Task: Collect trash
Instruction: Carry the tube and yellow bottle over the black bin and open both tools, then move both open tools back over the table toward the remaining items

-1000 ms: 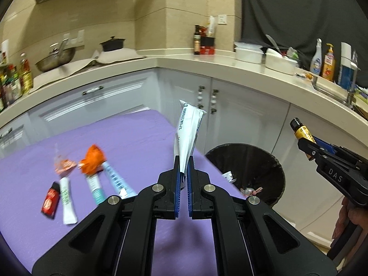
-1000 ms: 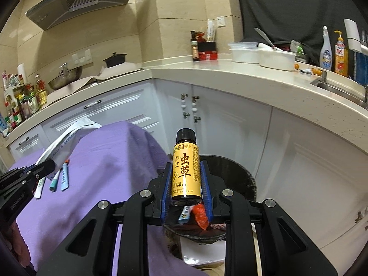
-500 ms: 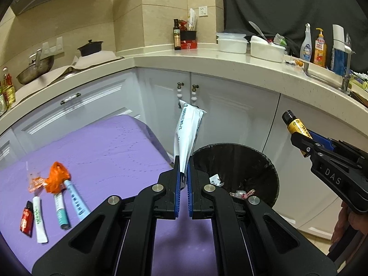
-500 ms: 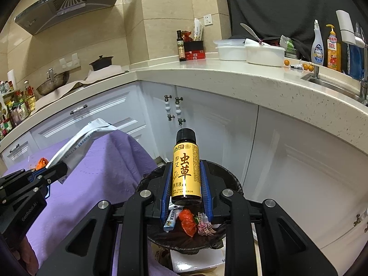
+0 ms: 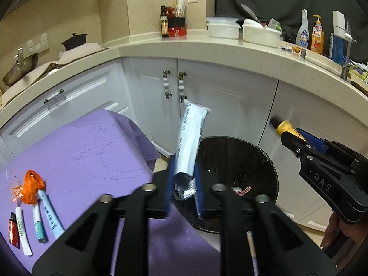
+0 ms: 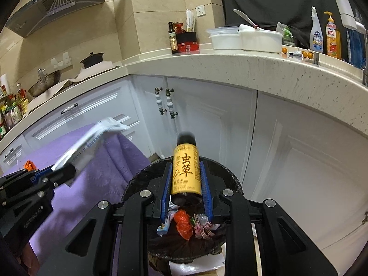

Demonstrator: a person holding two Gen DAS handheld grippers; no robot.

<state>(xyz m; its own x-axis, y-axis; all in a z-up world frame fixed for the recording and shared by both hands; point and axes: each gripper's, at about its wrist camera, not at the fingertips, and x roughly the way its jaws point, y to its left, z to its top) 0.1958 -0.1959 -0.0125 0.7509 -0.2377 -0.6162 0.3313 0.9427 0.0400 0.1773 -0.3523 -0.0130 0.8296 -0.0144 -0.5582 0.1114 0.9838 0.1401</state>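
My left gripper (image 5: 184, 184) has its jaws parted over the rim of the black trash bin (image 5: 264, 161); a white and silver wrapper (image 5: 191, 142) stands loose between them. My right gripper (image 6: 186, 184) has also spread over the bin (image 6: 135, 179); the yellow-labelled small bottle (image 6: 186, 172) sits between the blue pads with gaps on both sides. The bin holds a red wrapper (image 6: 182, 223) and other scraps. The left gripper and wrapper (image 6: 89, 142) show in the right wrist view, the right gripper with the bottle (image 5: 285, 127) in the left wrist view.
A purple-covered table (image 5: 80, 151) at left carries an orange wrapper (image 5: 32, 184), several tubes (image 5: 49, 214) and a red packet (image 5: 13, 230). White cabinets (image 5: 218, 105) and a curved countertop (image 5: 253, 53) with bottles and containers stand behind the bin.
Both grippers have moved further over the bin, and both have opened: the wrapper and the bottle sit loose between the jaws, blurred by motion.
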